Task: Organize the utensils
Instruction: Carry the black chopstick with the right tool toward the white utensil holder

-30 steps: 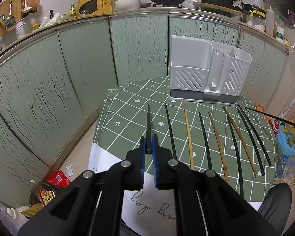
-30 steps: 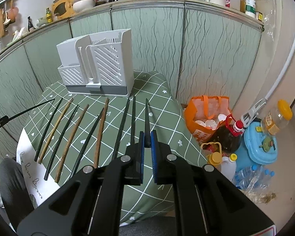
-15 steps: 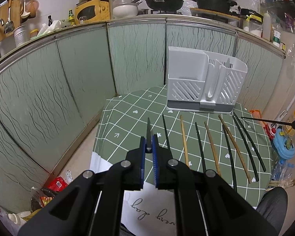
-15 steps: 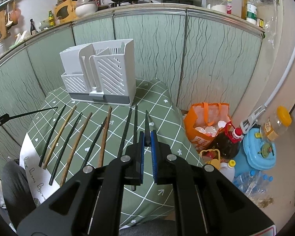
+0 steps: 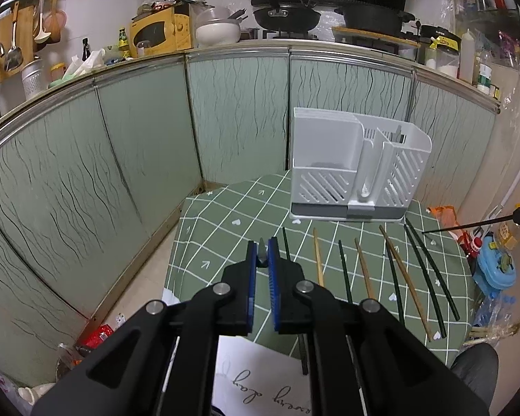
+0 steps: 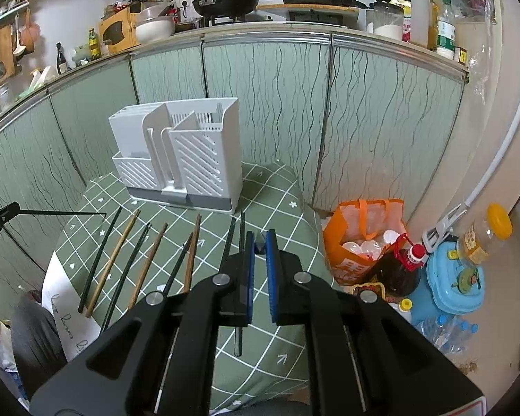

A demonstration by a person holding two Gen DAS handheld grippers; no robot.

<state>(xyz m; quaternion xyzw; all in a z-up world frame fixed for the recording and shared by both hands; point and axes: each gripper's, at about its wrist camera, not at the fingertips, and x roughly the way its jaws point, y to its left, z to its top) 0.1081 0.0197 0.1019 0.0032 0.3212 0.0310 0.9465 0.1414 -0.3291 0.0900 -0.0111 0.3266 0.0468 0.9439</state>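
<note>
The left tongs point(image 5: 262, 254) were clamped on a dark chopstick point(image 5: 262, 249), its tip poking out between the blue pads above the green checked table point(image 5: 225, 228). The right tongs point(image 6: 259, 242) gripped another dark chopstick point(image 6: 259, 239) the same way; seen from the left, that one point(image 5: 468, 224) stuck out level over the table's right edge. A row of dark and wooden chopsticks point(image 5: 364, 267) lay side by side on the cloth, just in front of the white utensil holder point(image 5: 357, 166) standing at the far end of the table
</note>
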